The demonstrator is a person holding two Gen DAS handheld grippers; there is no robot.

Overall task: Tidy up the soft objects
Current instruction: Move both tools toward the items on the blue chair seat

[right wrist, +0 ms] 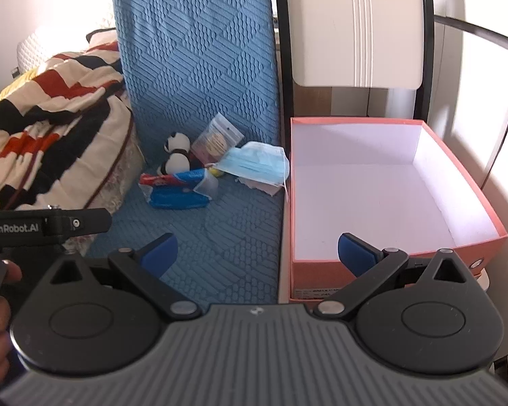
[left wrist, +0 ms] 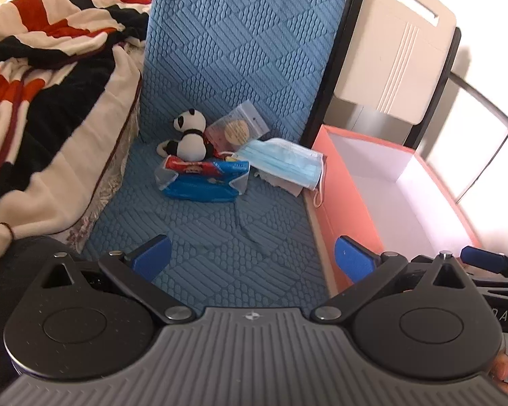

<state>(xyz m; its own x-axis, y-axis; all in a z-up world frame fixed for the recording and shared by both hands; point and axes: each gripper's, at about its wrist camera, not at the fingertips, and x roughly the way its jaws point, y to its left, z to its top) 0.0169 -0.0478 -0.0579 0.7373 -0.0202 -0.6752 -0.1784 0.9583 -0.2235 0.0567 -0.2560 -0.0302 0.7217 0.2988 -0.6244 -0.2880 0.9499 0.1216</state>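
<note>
— Blue quilted cover (left wrist: 220,230) is the ground under everything; on it, against the upright cushion (left wrist: 240,50), lies the small heap: the panda toy (left wrist: 189,135), the tissue pack (left wrist: 203,179) just in front of it, the face mask (left wrist: 284,162) to the right, and a clear packet (left wrist: 240,125) leaning behind. Where do I begin?

— With the mask, I think; it lies nearest to the orange box (right wrist: 389,182), which is empty, and its edge almost touches the box wall.

— My left gripper (left wrist: 252,257) is spread wide and holds nothing; my right gripper (right wrist: 257,253) is the same, and it hovers over the near edge of the box.

— Good; then bring one gripper low and flat to the cover; pinch the pleated middle, not the ear loop, because a loop probably slips or catches on the box rim.

— And the panda?

— Take it at the body; it looks soft, so close firmly; beware, it touches the tissue pack and may drag it.
</note>
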